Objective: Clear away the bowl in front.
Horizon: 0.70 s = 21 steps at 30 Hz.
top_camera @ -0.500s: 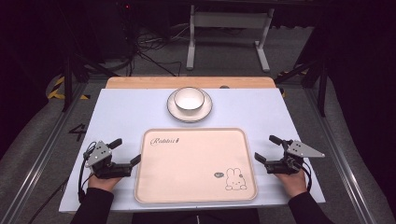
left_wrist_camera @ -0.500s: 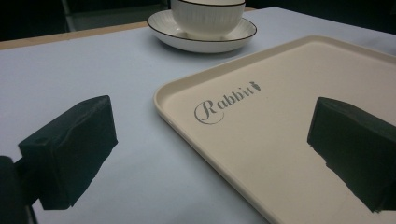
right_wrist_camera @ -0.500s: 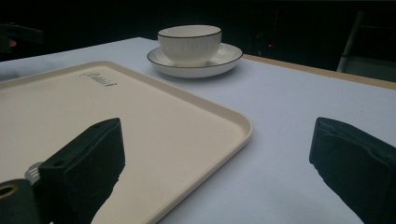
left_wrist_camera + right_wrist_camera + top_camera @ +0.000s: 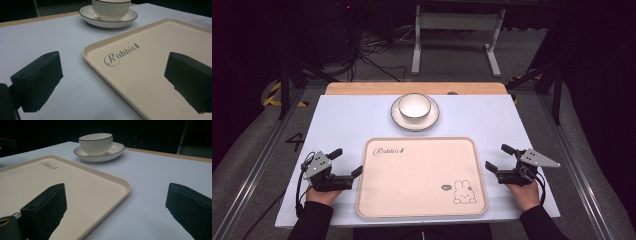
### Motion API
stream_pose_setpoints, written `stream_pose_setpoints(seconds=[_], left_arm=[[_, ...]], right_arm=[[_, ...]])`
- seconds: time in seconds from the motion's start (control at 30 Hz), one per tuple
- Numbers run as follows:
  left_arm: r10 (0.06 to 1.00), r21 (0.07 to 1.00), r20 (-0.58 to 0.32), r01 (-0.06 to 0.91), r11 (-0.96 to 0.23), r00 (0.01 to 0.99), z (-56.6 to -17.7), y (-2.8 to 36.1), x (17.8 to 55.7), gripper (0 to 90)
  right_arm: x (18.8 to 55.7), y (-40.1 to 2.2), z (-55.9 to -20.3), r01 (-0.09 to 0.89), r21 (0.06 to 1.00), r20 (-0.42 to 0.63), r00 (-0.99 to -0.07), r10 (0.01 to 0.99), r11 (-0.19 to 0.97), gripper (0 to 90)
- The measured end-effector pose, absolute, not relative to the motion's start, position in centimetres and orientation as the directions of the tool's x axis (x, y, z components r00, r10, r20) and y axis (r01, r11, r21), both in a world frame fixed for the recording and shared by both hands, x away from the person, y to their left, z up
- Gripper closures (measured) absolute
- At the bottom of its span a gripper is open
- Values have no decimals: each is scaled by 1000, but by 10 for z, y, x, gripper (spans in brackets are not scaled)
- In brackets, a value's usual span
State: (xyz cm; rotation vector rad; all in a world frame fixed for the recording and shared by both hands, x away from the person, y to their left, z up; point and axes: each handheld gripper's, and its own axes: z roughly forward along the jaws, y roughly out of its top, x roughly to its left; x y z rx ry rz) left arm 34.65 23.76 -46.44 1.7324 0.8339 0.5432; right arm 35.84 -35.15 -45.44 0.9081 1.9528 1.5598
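Left gripper [image 4: 346, 162]: wide open, nothing held
Right gripper [image 4: 499, 158]: open too
Tray [image 4: 422, 200]: reads "Rabbit", lying between both grippers

A pale surface [image 4: 362, 120] with a wooden strip [image 4: 412, 88] along its far edge stands in a dark room. Beyond it, cables [image 4: 367, 55] trail over grey floor [image 4: 452, 55] beside a metal frame [image 4: 457, 35].

A pale blue bench [image 4: 347, 125] with a wooden strip along its far edge is carrying a cream tray [image 4: 422, 176]. Beyond the tray's far rim, a white saucer [image 4: 398, 120] is lying on the bench, well apart from the tray. On the tray's near side, the bench is showing a narrow bare margin.
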Motion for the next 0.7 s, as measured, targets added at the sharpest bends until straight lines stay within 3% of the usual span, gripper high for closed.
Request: stream_pose_setpoints(seconds=[0.7], left_arm=[[706,971,-34,191,-144,707,-413,224,349,39]], right_arm=[[358,-352,-455,196,972,37,-670,741,129,39]])
